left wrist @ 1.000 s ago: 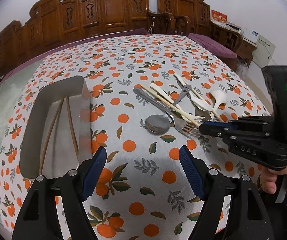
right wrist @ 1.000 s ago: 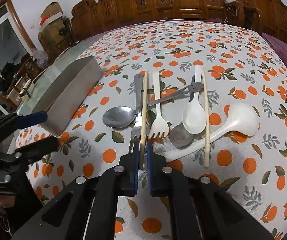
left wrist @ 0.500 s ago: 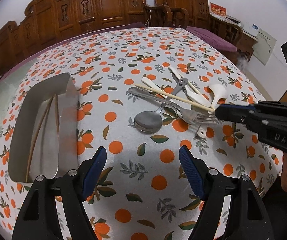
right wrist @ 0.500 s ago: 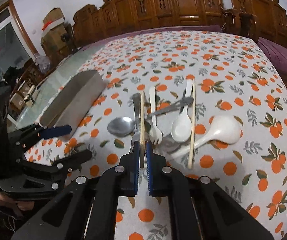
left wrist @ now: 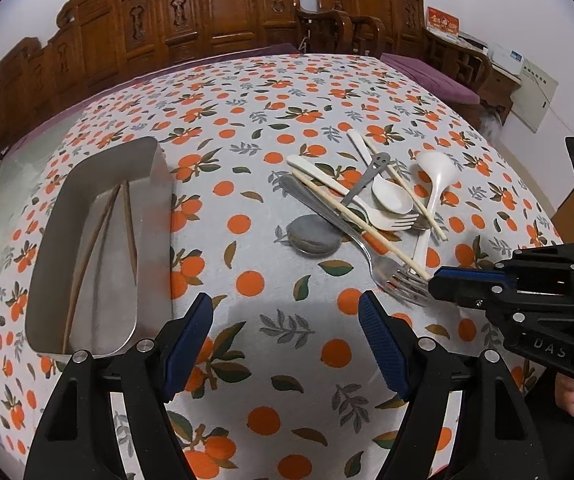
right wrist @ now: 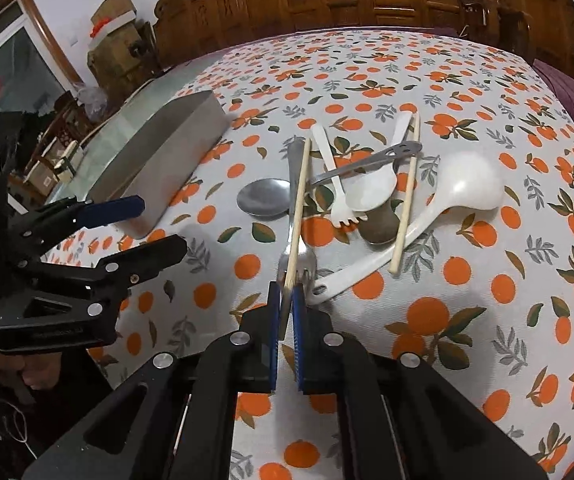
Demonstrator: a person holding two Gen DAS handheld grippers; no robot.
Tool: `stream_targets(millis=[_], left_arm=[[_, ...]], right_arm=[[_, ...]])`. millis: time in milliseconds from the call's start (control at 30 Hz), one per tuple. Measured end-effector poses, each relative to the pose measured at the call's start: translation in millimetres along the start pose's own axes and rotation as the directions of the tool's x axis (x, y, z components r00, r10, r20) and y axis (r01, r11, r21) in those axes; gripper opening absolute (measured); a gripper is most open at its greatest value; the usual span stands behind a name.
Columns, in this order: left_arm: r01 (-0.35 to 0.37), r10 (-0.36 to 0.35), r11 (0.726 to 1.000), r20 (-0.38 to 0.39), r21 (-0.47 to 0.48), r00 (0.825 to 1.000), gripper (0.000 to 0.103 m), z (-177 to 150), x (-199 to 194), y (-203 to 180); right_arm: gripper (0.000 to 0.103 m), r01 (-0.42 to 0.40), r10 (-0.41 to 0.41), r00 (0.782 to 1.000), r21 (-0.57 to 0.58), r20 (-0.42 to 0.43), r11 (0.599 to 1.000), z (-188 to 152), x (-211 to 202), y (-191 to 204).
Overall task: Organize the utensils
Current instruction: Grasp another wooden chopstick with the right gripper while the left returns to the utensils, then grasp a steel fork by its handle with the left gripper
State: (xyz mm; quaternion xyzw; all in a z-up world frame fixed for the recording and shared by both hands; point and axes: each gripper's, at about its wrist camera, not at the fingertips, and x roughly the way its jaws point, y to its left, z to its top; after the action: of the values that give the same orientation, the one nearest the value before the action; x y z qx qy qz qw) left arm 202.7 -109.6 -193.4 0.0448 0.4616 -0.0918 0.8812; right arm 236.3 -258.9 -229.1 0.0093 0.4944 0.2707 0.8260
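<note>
A pale chopstick (right wrist: 299,208) lies slanted across a metal fork (right wrist: 294,168) in a pile of utensils. My right gripper (right wrist: 287,294) is shut on its near end, which also shows in the left wrist view (left wrist: 367,230). The pile holds a metal spoon (right wrist: 265,198), a white plastic fork (right wrist: 337,188), a white spoon (right wrist: 371,194), a white ladle (right wrist: 463,190), a small smiley-handled spoon (right wrist: 367,166) and a second chopstick (right wrist: 407,196). My left gripper (left wrist: 285,308) hangs open over bare cloth, nothing between its fingers.
A metal tray (left wrist: 159,184) stands left of the pile with brown chopsticks (left wrist: 95,236) inside; its outer wall (right wrist: 159,160) faces the right wrist view. An orange-print tablecloth (left wrist: 271,120) covers the table. Carved wooden chairs (left wrist: 227,12) line the far side.
My right gripper has drawn back slightly toward the near edge, the chopstick's end still in it. The left gripper stays open over the same patch of cloth.
</note>
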Motion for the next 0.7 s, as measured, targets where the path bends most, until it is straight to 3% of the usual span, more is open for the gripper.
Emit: stream_targets(millis=[300, 600, 700], left_arm=[[0.002, -0.002, 1.0, 0.007, 0.0, 1.0, 0.072, 0, -5, 4], [0.003, -0.003, 1.0, 0.005, 0.0, 1.0, 0.072, 0, -6, 4], [0.009, -0.009, 1.0, -0.001, -0.003, 1.0, 0.072, 0, -4, 2]], right_arm=[[0.009, 0.058, -0.058, 0.998, -0.01, -0.001, 0.998, 7, 18, -1], [0.007, 0.083, -0.084, 0.996, -0.024, -0.021, 0.996, 26, 41, -2], [0.006, 0.06, -0.06, 0.998, -0.015, 0.008, 0.998, 27, 31, -5]])
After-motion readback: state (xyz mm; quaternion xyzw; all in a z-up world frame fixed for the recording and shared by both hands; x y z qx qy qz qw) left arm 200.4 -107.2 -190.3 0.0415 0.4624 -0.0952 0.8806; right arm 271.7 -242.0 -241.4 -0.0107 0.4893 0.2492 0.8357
